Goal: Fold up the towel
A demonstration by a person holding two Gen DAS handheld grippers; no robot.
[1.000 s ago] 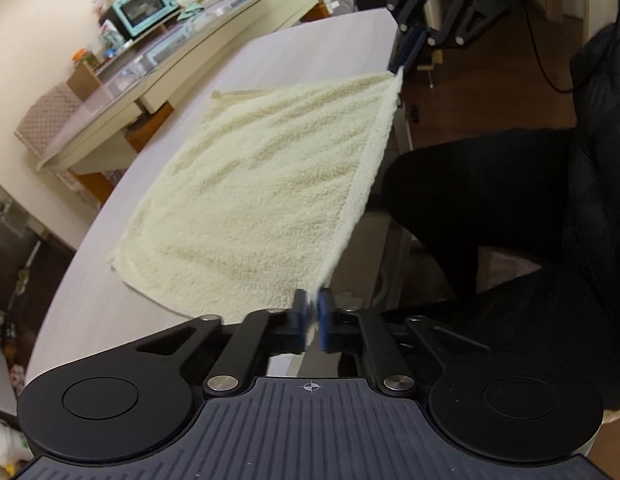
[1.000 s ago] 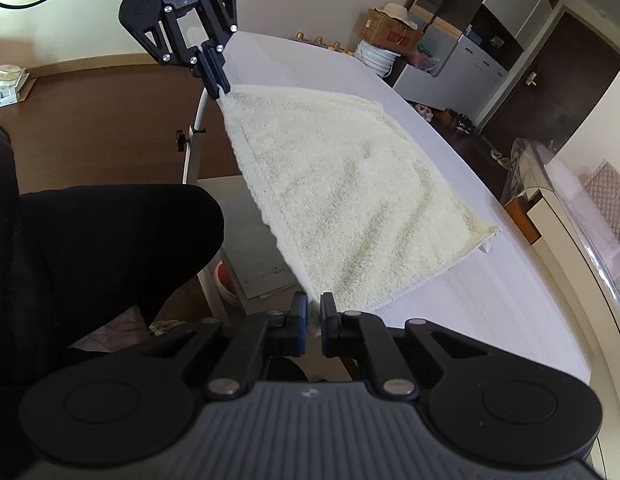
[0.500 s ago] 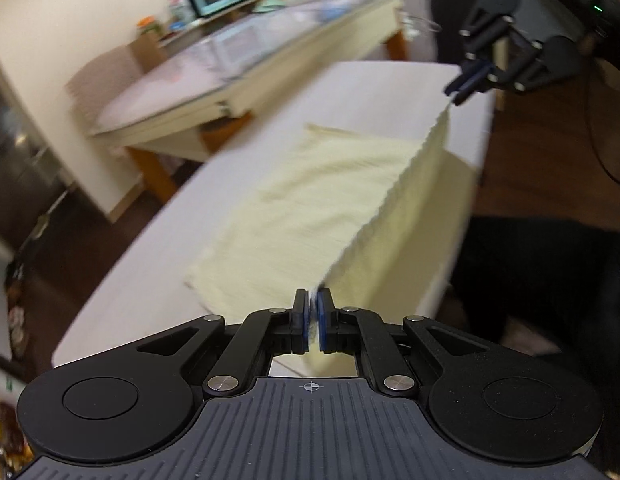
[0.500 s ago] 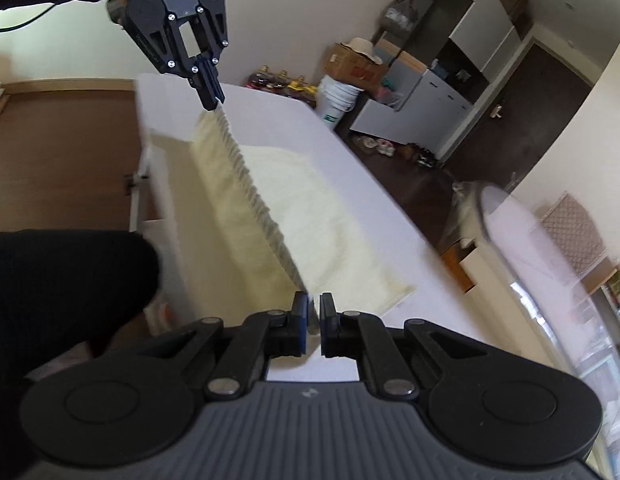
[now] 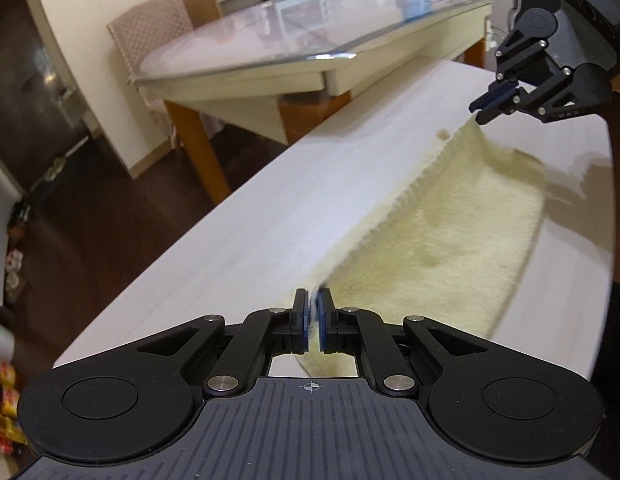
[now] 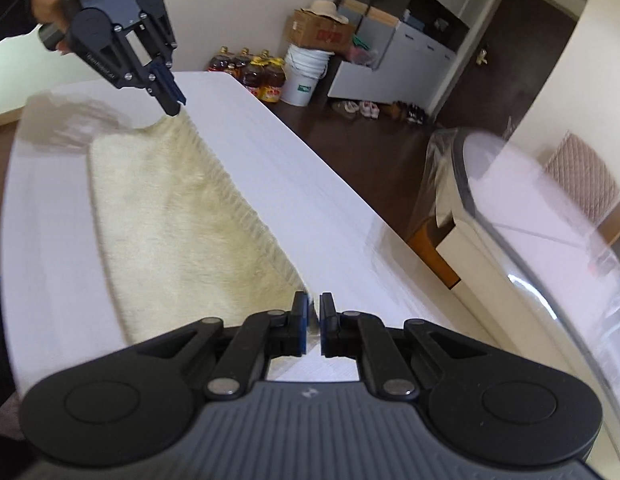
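Note:
A pale yellow terry towel (image 5: 438,240) lies on the white table (image 5: 237,240), doubled over on itself. My left gripper (image 5: 313,304) is shut on one towel corner; it also shows in the right wrist view (image 6: 171,98) at the far end. My right gripper (image 6: 314,308) is shut on the other corner of the same edge; it shows in the left wrist view (image 5: 484,110). The edge held between them is stretched taut and raised over the towel (image 6: 177,216). The layer under it is hidden.
A glass-topped table (image 5: 310,20) stands just beyond the white table, with a chair (image 5: 149,28) behind it. Oil bottles (image 6: 253,68), a white bucket (image 6: 305,72) and shoes sit on the dark floor past the table's far end.
Both grippers have lifted the towel's near edge off the table's front side and carried it across over the towel toward the far edge. The towel now looks about half as wide.

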